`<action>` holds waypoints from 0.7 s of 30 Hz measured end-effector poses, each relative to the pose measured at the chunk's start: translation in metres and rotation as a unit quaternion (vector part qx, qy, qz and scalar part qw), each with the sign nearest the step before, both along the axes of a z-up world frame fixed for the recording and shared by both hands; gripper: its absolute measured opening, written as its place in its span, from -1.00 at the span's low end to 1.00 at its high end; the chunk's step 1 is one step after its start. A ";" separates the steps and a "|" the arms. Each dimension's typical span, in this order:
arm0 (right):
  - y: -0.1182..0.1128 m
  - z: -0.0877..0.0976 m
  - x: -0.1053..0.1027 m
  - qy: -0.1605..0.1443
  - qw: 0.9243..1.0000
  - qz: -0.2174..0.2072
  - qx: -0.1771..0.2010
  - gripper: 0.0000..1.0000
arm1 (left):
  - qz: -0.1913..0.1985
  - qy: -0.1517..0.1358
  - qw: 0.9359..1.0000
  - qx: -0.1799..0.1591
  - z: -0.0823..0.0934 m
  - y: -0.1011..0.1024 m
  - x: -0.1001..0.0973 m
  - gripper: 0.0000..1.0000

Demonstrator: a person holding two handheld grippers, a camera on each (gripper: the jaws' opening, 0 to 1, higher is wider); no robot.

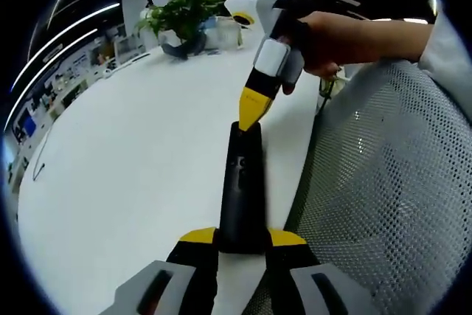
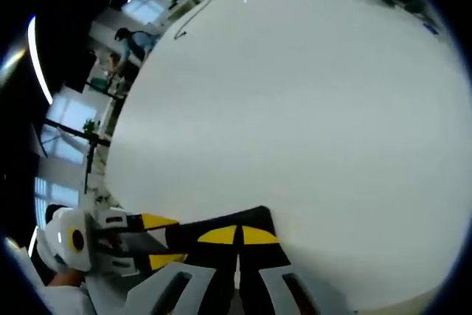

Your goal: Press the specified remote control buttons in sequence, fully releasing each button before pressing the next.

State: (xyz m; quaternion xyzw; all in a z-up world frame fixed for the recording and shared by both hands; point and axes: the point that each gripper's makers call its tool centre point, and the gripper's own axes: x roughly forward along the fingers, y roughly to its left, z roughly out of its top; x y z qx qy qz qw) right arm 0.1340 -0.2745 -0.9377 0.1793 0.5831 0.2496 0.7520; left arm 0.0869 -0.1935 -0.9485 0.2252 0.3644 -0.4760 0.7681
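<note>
Here, in the left gripper view, the left gripper is clenched on the near end of a long black remote control, its two yellow-tipped jaws pressing the remote's sides. The remote runs straight away from these jaws, lying over the white table, close to the table's edge. A few small buttons show faintly on its dark top face, too small to tell apart.

At the far end of the remote, the right gripper comes down from above, held by a person's hand. Its yellow jaws are drawn together into a single point, with no gap showing between them, and that point touches the remote's top face near its far end. To the right of the left gripper, beside the table's edge, stands a grey mesh chair back. Well beyond both grippers, at the far side of the table, sits a green potted plant.

In the right gripper view, the right gripper shows its yellow tips closed tight against each other, resting on the black remote control, which passes across just beneath them. To the left of these tips, the left gripper enters from the side, its yellow jaws closed on the remote's end. The white table spreads wide ahead of the right gripper.
</note>
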 end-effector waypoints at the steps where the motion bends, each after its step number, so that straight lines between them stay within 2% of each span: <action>1: 0.004 0.002 -0.002 0.007 1.000 -0.001 0.014 -1.00 | -0.003 -0.001 1.000 -0.002 0.000 -0.001 0.000 -0.53; 3: 0.005 0.002 -0.002 0.013 1.000 -0.002 0.022 -1.00 | -0.005 -0.002 1.000 -0.003 0.000 -0.001 0.000 -0.53; 6: 0.001 -0.001 -0.003 0.016 1.000 -0.002 0.009 -1.00 | -0.005 -0.001 1.000 -0.004 0.000 -0.002 0.000 -0.53; 15: 0.003 -0.001 -0.005 0.013 1.000 0.008 0.004 -1.00 | -0.003 0.000 1.000 -0.005 0.000 -0.002 0.000 -0.53; 21: 0.002 -0.001 -0.007 0.027 1.000 0.005 0.012 -1.00 | -0.002 0.000 1.000 -0.007 0.000 -0.002 0.000 -0.52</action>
